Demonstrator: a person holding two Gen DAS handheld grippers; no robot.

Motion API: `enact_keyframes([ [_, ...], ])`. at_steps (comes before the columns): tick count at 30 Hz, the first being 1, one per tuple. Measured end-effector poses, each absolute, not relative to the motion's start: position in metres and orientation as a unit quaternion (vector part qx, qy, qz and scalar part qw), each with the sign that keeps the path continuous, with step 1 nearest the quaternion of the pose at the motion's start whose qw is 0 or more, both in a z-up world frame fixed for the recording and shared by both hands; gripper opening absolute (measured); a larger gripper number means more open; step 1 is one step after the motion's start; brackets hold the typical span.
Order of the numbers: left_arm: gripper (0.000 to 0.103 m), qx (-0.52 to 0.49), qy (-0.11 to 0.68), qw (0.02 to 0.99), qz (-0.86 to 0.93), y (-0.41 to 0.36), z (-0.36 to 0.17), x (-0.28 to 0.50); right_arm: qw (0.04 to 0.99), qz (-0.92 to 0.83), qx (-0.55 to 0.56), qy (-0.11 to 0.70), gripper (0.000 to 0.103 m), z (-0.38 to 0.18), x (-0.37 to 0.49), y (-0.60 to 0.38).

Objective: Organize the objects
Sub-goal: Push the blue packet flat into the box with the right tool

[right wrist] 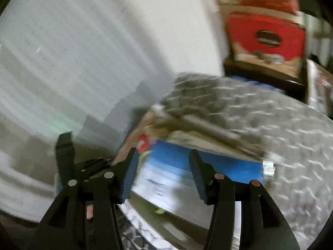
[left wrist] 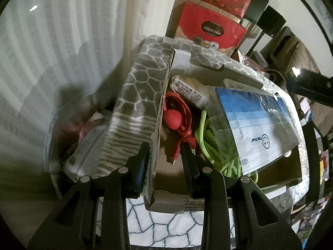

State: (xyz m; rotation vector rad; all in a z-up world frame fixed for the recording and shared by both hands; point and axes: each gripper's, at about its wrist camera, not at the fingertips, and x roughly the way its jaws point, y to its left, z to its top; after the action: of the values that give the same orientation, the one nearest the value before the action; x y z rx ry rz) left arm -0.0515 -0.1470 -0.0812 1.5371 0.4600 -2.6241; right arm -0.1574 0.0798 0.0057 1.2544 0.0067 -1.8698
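Cardboard first: in the left wrist view our left gripper (left wrist: 165, 162) pinches the patterned box flap (left wrist: 143, 95) upright; inside the box (left wrist: 245, 61) lie a red cable (left wrist: 179, 114), green cord (left wrist: 210, 145) and a mask pack (left wrist: 258, 123). If the grip slips, the flap drops on them. A red bag (left wrist: 210, 30) reads "COLLECTION". In the blurred right wrist view our right gripper (right wrist: 163, 177) hangs open and empty over the pack (right wrist: 187, 166) — it could snag the lid (right wrist: 260, 114).

- White pleated curtain (left wrist: 62, 41), filling the left half of the frame.
- Red gift boxes (left wrist: 210, 29), stacked at upper centre.
- Dark picture frame (left wrist: 318, 6), far upper right, on the wall.
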Motion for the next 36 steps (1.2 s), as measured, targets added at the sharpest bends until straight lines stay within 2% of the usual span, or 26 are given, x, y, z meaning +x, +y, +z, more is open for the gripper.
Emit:
enact_keyframes([
  [6, 0.028, 0.490, 0.150, 0.040, -0.858, -0.153, -0.071, -0.048, 0.357, -0.778, 0.516, -0.023, 0.053, -0.005, -0.176, 0.147],
  [8, 0.034, 0.488, 0.148, 0.046, -0.859, -0.156, -0.067, -0.047, 0.340, -0.784, 0.519, -0.023, 0.054, -0.010, -0.179, 0.158],
  [10, 0.046, 0.479, 0.145, 0.056, -0.864, -0.158, -0.059, -0.045, 0.327, -0.786, 0.524, -0.025, 0.054, -0.018, -0.178, 0.169],
  [13, 0.055, 0.463, 0.147, 0.052, -0.872, -0.160, -0.043, -0.043, 0.318, -0.787, 0.528, -0.029, 0.055, -0.026, -0.175, 0.174],
  [20, 0.055, 0.461, 0.121, 0.016, -0.879, -0.141, -0.023, -0.055, 0.314, -0.777, 0.544, -0.037, 0.055, -0.046, -0.169, 0.173],
  [28, 0.055, 0.494, 0.104, -0.034, -0.862, -0.104, -0.038, -0.076, 0.304, -0.788, 0.534, -0.020, 0.054, -0.048, -0.152, 0.171],
  [36, 0.055, 0.512, 0.105, -0.052, -0.851, -0.089, -0.053, -0.082, 0.302, -0.798, 0.521, -0.007, 0.038, -0.048, -0.139, 0.169],
])
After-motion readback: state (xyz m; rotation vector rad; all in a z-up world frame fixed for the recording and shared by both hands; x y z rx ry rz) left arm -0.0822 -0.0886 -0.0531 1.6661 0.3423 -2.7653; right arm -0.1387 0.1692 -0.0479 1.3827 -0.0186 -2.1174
